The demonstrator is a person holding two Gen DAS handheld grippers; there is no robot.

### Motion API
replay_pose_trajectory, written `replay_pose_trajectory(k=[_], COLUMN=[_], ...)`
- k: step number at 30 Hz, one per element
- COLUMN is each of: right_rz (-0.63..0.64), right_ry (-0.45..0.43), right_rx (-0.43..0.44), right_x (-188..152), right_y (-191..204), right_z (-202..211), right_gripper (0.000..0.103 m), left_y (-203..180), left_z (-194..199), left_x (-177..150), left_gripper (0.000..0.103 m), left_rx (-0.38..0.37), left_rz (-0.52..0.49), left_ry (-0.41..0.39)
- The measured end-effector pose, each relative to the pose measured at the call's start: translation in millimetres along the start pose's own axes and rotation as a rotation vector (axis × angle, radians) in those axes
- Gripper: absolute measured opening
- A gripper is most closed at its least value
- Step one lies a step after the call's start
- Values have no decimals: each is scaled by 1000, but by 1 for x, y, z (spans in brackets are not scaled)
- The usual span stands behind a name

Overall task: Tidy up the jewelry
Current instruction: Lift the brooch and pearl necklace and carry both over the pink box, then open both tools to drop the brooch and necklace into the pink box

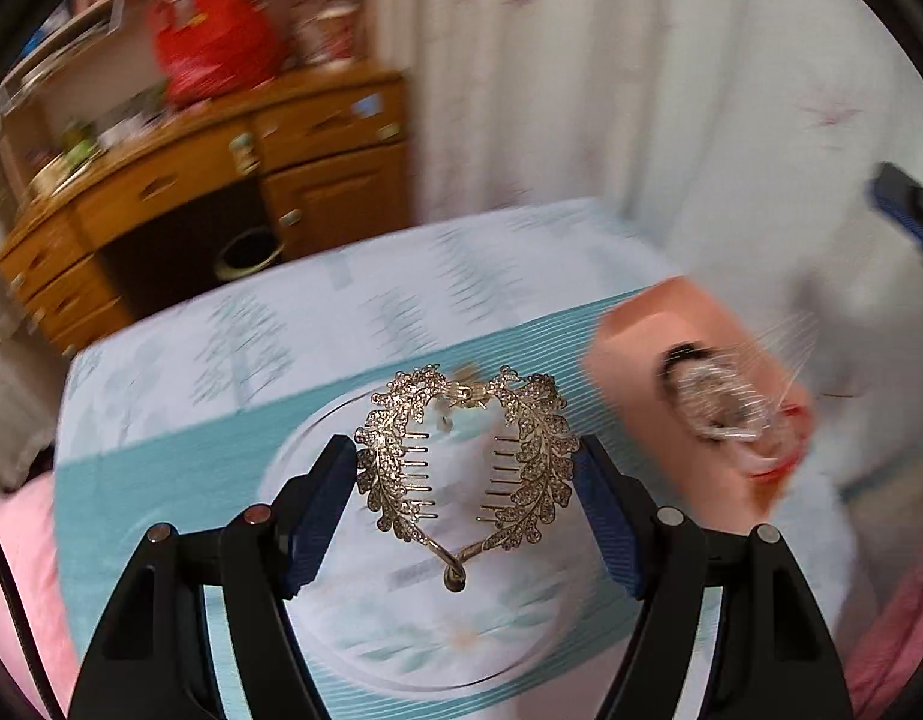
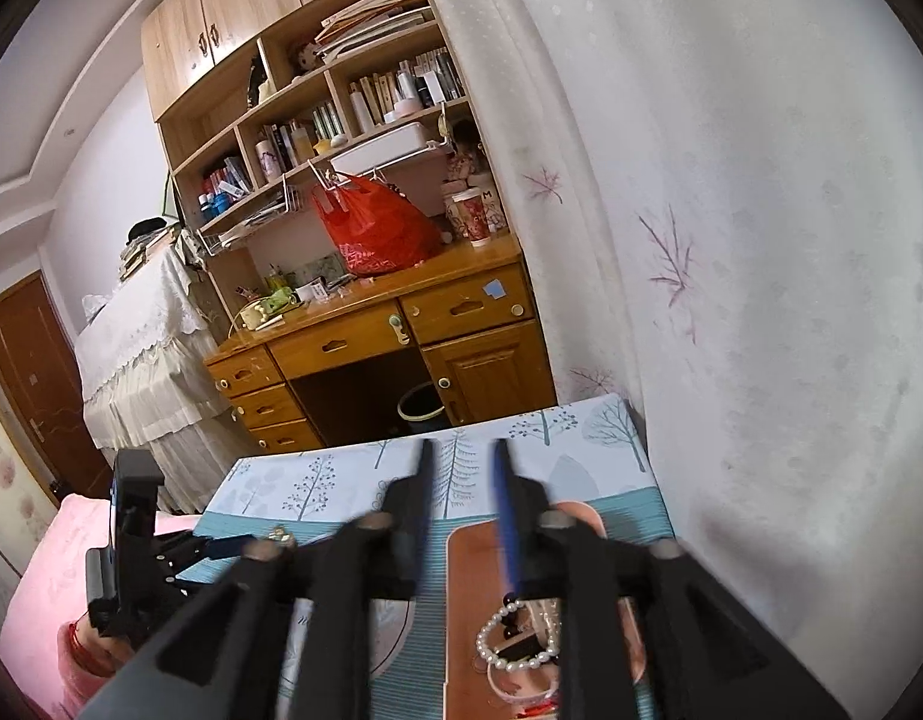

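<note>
A tree-print table (image 1: 317,324) lay beneath the left gripper (image 1: 467,468), which clamped a gold hair comb (image 1: 464,462) (leaf-shaped). The right gripper (image 2: 461,462) stood parted, grasping nothing, a pearl bracelet (image 2: 515,636) below it.

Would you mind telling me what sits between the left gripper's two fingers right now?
In the left wrist view, a gold heart-shaped rhinestone hair clip sits between the left gripper fingers, pressed at both leafy sides.

There are 2 grippers: the left gripper (image 1: 467,474) and the right gripper (image 2: 461,450). 1 gold leaf hair clip (image 1: 464,456), 1 pink tray (image 2: 479,588), 1 pearl bracelet (image 2: 518,639), 1 red bag (image 2: 374,228), 1 patterned cup (image 2: 476,216), 1 wooden desk (image 2: 365,348), 1 bin (image 2: 422,405).
</note>
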State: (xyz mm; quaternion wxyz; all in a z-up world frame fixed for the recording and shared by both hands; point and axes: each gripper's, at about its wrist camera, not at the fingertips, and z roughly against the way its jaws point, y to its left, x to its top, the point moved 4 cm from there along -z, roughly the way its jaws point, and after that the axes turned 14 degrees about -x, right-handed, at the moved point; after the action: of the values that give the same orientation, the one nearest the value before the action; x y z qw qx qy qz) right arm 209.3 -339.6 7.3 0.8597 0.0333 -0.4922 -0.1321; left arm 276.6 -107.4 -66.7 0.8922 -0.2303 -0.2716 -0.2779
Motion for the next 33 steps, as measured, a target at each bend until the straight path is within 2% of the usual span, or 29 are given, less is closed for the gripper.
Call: replay_pose_trajectory(k=[1, 5, 7, 16, 17, 18, 19, 23, 25, 28, 30, 33], right_rz=[-6, -30, -57, -187, -189, -191, -194, -192, -182, -158, -131, -73], right_ry=[1, 15, 27, 124, 126, 127, 128, 143, 145, 161, 165, 172], right_rx=[1, 6, 2, 44, 41, 30, 23, 6, -3, -11, -18, -20], right_x=[0, -1, -1, -3, -3, -3, -4, -6, -6, -9, -10, -15], right_y=[-1, -7, -12, -29, -29, -29, -29, -27, -24, -13, -3, 19], right_z=[0, 0, 0, -6, -6, -7, -7, -9, -11, -18, -24, -33], right_gripper=[43, 43, 48, 52, 52, 52, 52, 63, 63, 63, 63, 63], left_y=[-9, -49, -65, -98, -99, -99, -97, -81, -64, -31, -12, 21], left_z=[-3, -16, -28, -75, -77, -77, -75, -58, -48, -31, -23, -7], left_x=[6, 27, 35, 44, 43, 44, 44, 50, 51, 46, 41, 28], left_gripper=[72, 72, 72, 73, 74, 83, 91, 92, 97, 97, 97, 97], left_rx=[-16, -84, -126, -251, -258, -253, -239, -130, -56, 106, 175, 195], left_rz=[-17, -83, -105, -72, -63, -53, -45, -18, 24, 99, 138, 232], left_ry=[-4, -9, 2, 58, 64, 62, 53, 0, -6, -14, -16, -11])
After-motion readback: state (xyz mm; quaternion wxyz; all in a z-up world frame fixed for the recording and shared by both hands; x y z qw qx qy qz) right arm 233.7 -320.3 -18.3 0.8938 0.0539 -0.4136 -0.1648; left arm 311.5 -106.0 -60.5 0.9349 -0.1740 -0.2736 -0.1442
